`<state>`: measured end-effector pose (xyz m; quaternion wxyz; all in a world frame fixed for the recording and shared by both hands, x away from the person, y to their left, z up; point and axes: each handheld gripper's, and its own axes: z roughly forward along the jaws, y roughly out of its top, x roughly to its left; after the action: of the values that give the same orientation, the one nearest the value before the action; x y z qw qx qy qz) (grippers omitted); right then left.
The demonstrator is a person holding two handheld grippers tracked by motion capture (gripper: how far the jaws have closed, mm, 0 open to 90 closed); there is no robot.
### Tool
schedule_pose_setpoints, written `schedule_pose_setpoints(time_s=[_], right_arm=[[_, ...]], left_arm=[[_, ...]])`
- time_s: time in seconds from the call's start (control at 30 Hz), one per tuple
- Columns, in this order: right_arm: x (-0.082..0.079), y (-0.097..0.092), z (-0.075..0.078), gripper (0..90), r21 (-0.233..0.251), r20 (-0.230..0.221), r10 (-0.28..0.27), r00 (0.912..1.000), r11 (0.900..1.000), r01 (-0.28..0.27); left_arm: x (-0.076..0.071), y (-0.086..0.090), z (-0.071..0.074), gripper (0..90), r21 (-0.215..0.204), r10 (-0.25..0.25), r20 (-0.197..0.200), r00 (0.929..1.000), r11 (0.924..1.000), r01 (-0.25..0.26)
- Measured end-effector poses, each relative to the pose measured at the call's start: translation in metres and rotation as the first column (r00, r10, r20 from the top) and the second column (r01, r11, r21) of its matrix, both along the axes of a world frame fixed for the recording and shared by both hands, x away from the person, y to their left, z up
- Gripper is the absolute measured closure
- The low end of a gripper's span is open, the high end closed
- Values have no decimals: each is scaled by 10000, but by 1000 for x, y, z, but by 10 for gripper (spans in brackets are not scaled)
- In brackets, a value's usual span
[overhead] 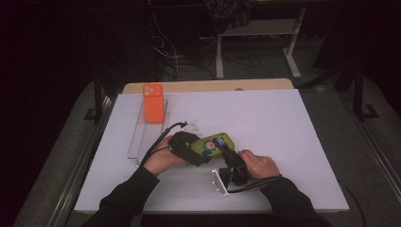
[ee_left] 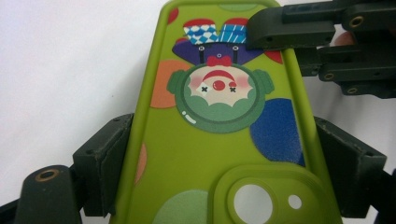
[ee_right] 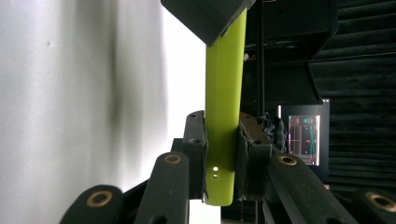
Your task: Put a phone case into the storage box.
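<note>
Work in hand: I hold a green phone case (overhead: 215, 143) with a clown print between both tools, lifted just above the white table (overhead: 283, 142).
Left tool (ee_left: 219, 154): I have its jaws spread wide across the case's width, clamping the long edges near the camera cutout; the printed back faces this tool's camera.
Right tool (ee_right: 223, 154): I have it pinched narrow on the case's thin edge at the end away from the left tool, pads (ee_right: 195, 140) pressing both faces; the case runs straight up out of its jaws.
Done so far: I judge the case is picked up and secured at two places, both grips firm.
Left to do: I judge the case is meant to be flexed, turned or fitted onto a phone; none of that is visible yet, and no phone sits inside it as far as I can tell.
Orange phone case (overhead: 152, 102): beyond my left tool and well apart from it, lying on a clear tray (overhead: 140, 137).
Small white bits (overhead: 193, 126): just beyond my left tool on the table; too small to identify.
In the way: nothing sits between the tools and the tray; only the trailing cables near my hands could snag.
</note>
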<state>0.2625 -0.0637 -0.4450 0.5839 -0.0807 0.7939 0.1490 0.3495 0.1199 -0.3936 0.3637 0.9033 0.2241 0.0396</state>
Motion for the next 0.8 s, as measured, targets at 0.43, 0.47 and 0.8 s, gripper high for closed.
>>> schedule_pose_setpoints(time_s=[0.43, 0.47, 0.8], right_arm=[[-2, -3, 4, 756, 101, 231, 17, 9997, 9999, -19], [-2, -3, 4, 756, 95, 238, -18, 9997, 10000, 16], [8, -16, 7, 756, 505, -251, -786, 9966, 9955, 798]], left_arm=[[-2, 3, 3, 63, -242, -81, 400, 9992, 9997, 91], [-1, 4, 3, 41, -262, -75, 348, 9994, 9996, 85], [2, 15, 9, 0, -541, -148, 377, 9992, 9984, 168]])
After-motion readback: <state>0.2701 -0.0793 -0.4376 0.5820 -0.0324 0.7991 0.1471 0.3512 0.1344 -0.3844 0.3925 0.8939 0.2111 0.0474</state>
